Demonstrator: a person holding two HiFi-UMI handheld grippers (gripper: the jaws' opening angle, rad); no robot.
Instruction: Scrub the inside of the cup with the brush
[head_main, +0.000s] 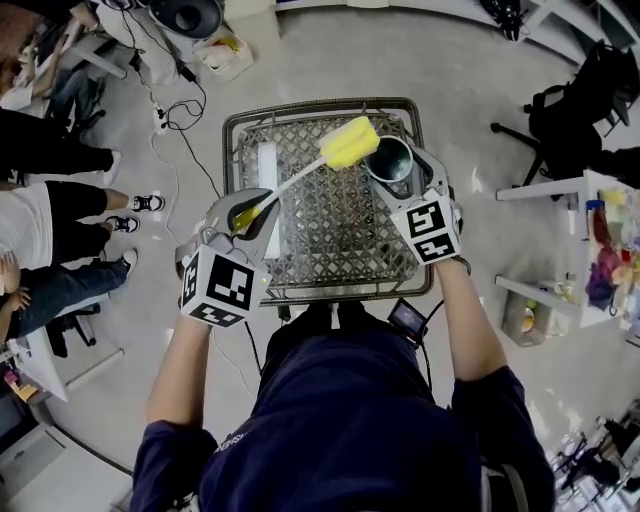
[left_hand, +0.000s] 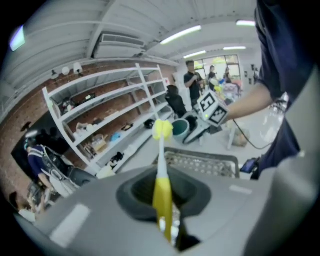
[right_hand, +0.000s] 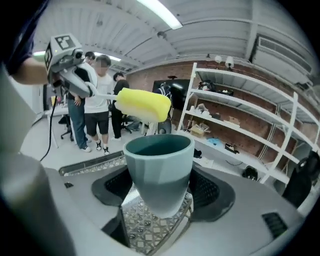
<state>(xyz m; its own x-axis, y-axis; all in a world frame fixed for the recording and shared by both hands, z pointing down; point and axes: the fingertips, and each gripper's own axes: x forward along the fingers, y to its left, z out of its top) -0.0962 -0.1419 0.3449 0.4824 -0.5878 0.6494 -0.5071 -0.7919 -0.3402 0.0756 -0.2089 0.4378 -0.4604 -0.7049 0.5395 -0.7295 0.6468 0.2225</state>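
The right gripper (head_main: 405, 182) is clamped on the lower part of the teal cup (head_main: 388, 158), which it holds mouth-up above the wire basket (head_main: 330, 235). The left gripper (head_main: 250, 214) is closed on the yellow handle of the sponge brush (head_main: 348, 142). The brush's foam head sits just beside the cup's rim, outside it. The head looks nearly as wide as the cup's mouth. Pushed in off-centre, it could catch the rim and lever the cup askew. The long, thin handle could also twist in its grip.

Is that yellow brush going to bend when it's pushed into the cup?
Probably slightly: the brush has a long thin neck, held only at its handle end by the left gripper. Its head looks spongy, so likely squashes against the cup.
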